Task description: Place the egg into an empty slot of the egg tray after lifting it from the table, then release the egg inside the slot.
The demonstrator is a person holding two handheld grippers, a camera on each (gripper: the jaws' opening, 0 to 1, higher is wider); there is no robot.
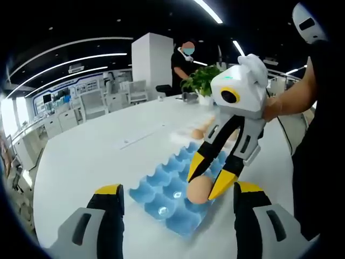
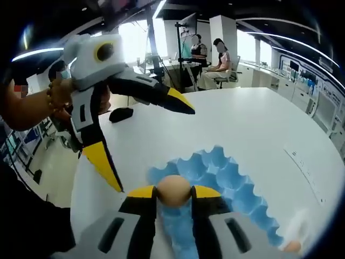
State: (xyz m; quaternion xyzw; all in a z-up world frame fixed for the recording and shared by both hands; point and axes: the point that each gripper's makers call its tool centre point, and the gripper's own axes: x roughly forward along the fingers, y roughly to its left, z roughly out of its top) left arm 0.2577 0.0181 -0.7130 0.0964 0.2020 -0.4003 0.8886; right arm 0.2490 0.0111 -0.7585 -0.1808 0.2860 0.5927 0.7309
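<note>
Judging by the pictures, the egg [image 2: 173, 190] has been lifted and is pinched between the right gripper [image 1: 211, 183] jaws, above the tray [image 1: 161, 186]; lowering and release remain. The left gripper [image 2: 148, 143] is held wide open, empty.

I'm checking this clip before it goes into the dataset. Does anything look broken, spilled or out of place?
Nothing stands out. The right gripper holds an intact egg over the blue egg tray, which lies flat on the white table. The left gripper is open beside it. No spill shows.
</note>
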